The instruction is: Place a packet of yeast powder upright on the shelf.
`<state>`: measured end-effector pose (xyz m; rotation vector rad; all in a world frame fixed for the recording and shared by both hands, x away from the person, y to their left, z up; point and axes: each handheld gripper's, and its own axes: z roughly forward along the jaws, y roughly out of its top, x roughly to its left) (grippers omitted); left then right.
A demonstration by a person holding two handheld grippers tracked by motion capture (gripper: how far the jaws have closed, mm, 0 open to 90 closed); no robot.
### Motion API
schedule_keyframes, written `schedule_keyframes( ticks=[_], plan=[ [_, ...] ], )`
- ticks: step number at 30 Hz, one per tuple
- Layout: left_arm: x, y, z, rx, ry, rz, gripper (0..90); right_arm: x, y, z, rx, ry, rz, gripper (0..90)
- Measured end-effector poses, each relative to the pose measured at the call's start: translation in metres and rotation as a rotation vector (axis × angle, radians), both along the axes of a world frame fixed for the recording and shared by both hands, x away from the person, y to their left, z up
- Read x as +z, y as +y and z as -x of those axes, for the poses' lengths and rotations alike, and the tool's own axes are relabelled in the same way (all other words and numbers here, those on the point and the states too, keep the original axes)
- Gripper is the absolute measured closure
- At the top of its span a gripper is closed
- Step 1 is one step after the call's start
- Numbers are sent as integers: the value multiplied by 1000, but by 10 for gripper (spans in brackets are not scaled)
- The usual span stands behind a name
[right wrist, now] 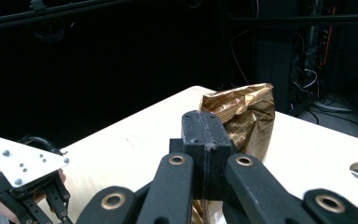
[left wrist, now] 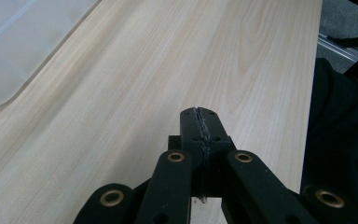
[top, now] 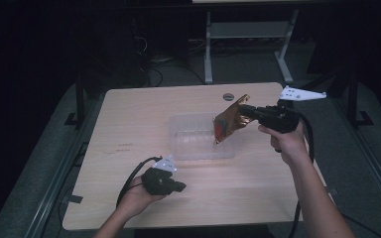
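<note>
while the right gripper holds its jaws clamped on a gold foil bag, the bag hangs tilted above the right end of a clear plastic container, whose contents cannot be told. the left gripper, jaws pressed together on nothing, rests near the front of the light wooden table. behind the table, the room is dark, with a white desk frame on grey floor.

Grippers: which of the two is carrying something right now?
The right gripper. Its jaws are shut on the golden snack bag, held above the clear plastic tray. The left gripper is shut on nothing, low over the table.
</note>
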<state>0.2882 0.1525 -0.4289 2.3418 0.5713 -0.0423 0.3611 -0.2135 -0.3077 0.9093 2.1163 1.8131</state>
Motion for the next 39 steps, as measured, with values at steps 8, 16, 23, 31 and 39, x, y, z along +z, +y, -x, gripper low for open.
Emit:
schedule_keyframes(
  ticks=[8,16,23,31,39],
  plan=[
    [-1,0,-1,-12,-6,-14,898,-11,3,-5,-7,24,25,900],
    [-2,1,0,-17,-8,-24,897,-18,8,-8,-15,38,53,900],
    [-3,0,0,-13,2,-26,888,-23,18,-10,-11,47,83,900],
    [-3,0,0,-16,-1,-28,884,-31,26,-13,-3,60,86,900],
    [-5,0,0,-1,1,-27,712,-37,38,-18,7,71,101,900]
  ],
)
